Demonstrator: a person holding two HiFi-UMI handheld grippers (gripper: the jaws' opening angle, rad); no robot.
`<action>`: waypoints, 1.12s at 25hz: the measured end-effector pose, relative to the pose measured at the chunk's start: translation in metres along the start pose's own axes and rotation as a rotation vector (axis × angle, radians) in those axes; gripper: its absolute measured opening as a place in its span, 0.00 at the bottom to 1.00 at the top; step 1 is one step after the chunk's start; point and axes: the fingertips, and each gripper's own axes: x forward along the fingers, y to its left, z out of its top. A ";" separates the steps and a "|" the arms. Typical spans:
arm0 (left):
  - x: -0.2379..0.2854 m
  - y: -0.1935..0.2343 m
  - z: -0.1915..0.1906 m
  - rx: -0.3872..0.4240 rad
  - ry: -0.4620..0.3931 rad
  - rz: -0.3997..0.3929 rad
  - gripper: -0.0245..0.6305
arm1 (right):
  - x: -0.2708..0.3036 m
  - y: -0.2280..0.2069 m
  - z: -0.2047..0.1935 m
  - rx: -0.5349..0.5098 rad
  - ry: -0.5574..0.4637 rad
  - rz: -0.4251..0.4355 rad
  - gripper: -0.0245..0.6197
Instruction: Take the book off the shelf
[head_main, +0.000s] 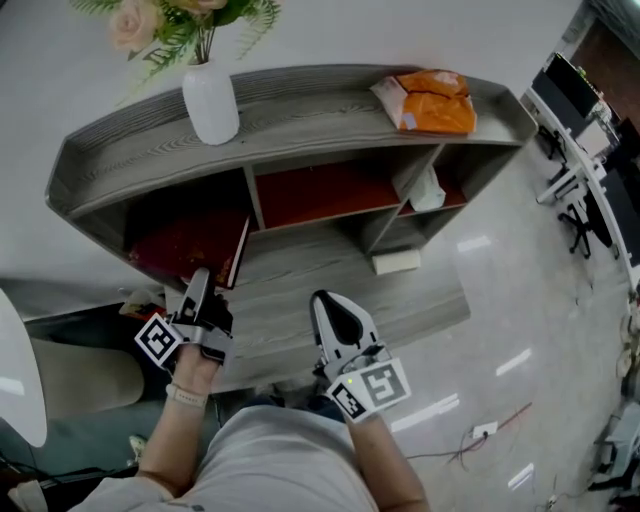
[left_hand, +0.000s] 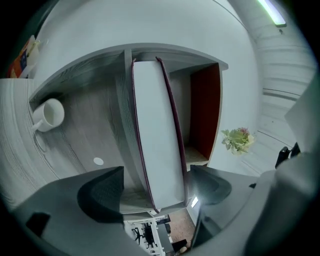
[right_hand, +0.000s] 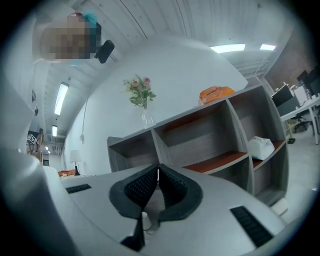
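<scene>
The dark red book (head_main: 192, 245) rests tilted in the left compartment of the grey shelf (head_main: 300, 130), its white page edge turned to the right. My left gripper (head_main: 200, 292) is at the book's near lower end. In the left gripper view the book (left_hand: 157, 130) runs lengthwise between the wide-apart jaws of the left gripper (left_hand: 155, 192); the pads (left_hand: 102, 192) stand off its covers, so the gripper is open. My right gripper (head_main: 335, 318) hovers over the lower ledge, away from the book. Its jaws are shut on nothing (right_hand: 157, 181).
A white vase (head_main: 210, 100) with flowers and an orange bag (head_main: 432, 100) sit on the shelf top. A white bag (head_main: 425, 190) is in the right compartment, a small white block (head_main: 396, 262) on the ledge, a mug (left_hand: 47, 114) in the shelf. Office chairs (head_main: 585, 200) stand far right.
</scene>
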 end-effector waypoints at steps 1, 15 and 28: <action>0.003 0.000 0.001 -0.004 0.005 -0.004 0.64 | -0.001 0.000 0.000 0.000 -0.002 -0.008 0.07; 0.009 -0.002 -0.005 -0.050 0.038 -0.039 0.39 | -0.007 0.000 -0.001 0.004 -0.004 -0.051 0.07; -0.015 -0.006 -0.030 -0.071 0.035 -0.027 0.38 | -0.028 -0.011 -0.006 0.051 -0.008 -0.074 0.07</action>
